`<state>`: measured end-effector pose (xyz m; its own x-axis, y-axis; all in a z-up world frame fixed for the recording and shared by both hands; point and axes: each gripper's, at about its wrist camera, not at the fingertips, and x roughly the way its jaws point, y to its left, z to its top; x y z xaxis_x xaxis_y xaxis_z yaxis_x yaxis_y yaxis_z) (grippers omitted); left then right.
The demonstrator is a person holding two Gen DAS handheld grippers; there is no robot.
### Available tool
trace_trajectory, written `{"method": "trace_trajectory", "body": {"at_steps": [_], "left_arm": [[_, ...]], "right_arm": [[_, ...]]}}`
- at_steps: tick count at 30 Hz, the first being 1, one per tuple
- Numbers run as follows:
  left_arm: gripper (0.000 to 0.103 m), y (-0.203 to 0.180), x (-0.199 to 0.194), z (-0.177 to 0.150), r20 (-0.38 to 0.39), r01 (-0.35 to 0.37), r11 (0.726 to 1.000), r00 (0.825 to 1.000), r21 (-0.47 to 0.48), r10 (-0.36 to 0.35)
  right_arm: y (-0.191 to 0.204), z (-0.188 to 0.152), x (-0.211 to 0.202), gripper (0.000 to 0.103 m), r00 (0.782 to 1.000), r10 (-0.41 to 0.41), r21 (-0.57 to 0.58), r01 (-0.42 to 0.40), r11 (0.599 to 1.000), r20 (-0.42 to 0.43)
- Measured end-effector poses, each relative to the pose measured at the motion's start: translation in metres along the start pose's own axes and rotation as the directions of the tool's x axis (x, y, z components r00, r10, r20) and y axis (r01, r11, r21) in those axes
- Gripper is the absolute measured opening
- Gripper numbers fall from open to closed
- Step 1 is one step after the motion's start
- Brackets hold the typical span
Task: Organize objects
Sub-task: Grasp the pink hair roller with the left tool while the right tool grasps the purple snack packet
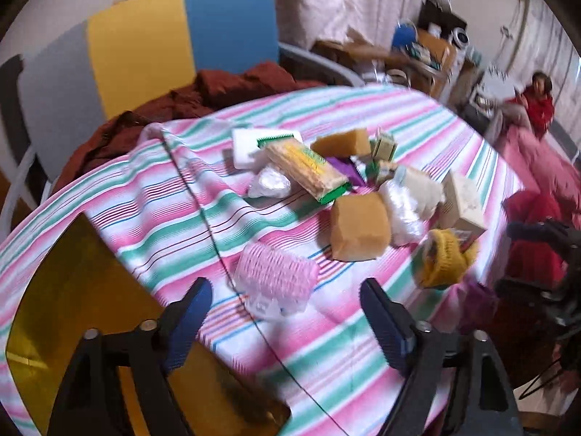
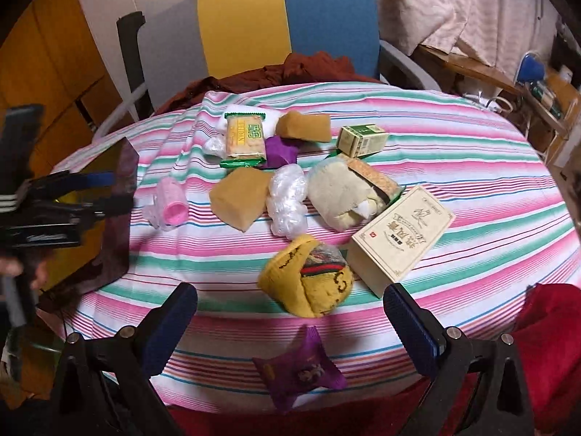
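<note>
My left gripper [image 1: 283, 303] hangs wide open with the pink roll [image 1: 274, 275] just ahead between its tips, while my right gripper [image 2: 290, 309] gapes empty too, purple candy [image 2: 299, 370] beneath it and yellow hat [image 2: 308, 283] just beyond.

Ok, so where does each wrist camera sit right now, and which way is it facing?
Left wrist: sits at the table's left edge, looks across at the pink foam net; the open left gripper shows, with the other tool at far right.
Right wrist: sits at the near edge, looks toward the chair; the open right gripper frames the yellow knit hat.
Shared: pink net, hat, cracker pack.
</note>
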<state>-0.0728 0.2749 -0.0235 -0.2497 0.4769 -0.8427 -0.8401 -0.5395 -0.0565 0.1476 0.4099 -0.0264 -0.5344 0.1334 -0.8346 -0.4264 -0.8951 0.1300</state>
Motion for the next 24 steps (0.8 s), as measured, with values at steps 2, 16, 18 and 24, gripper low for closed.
{"method": "trace_trajectory", "body": {"at_steps": [2, 16, 18, 24], "left_arm": [[0.087, 0.002, 0.016, 0.006, -0.039, -0.003, 1.0, 0.999, 0.009, 0.003], [0.07, 0.008, 0.075, 0.013, -0.181, -0.01, 0.997, 0.983, 0.073, 0.023], [0.07, 0.006, 0.072, 0.01, -0.164, -0.004, 0.997, 0.986, 0.071, 0.016], [0.07, -0.006, 0.035, -0.006, -0.048, 0.029, 0.999, 0.998, 0.02, -0.028]], "right_arm": [[-0.001, 0.0, 0.005, 0.103, 1.0, 0.026, 0.013, -0.026, 1.0, -0.017], [-0.012, 0.001, 0.013, 0.103, 0.988, 0.142, 0.095, -0.136, 0.986, -0.057], [-0.013, 0.002, 0.014, 0.103, 0.988, 0.141, 0.1, -0.135, 0.986, -0.064], [-0.013, 0.003, 0.021, 0.103, 0.987, 0.111, 0.097, -0.1, 0.99, -0.116]]}}
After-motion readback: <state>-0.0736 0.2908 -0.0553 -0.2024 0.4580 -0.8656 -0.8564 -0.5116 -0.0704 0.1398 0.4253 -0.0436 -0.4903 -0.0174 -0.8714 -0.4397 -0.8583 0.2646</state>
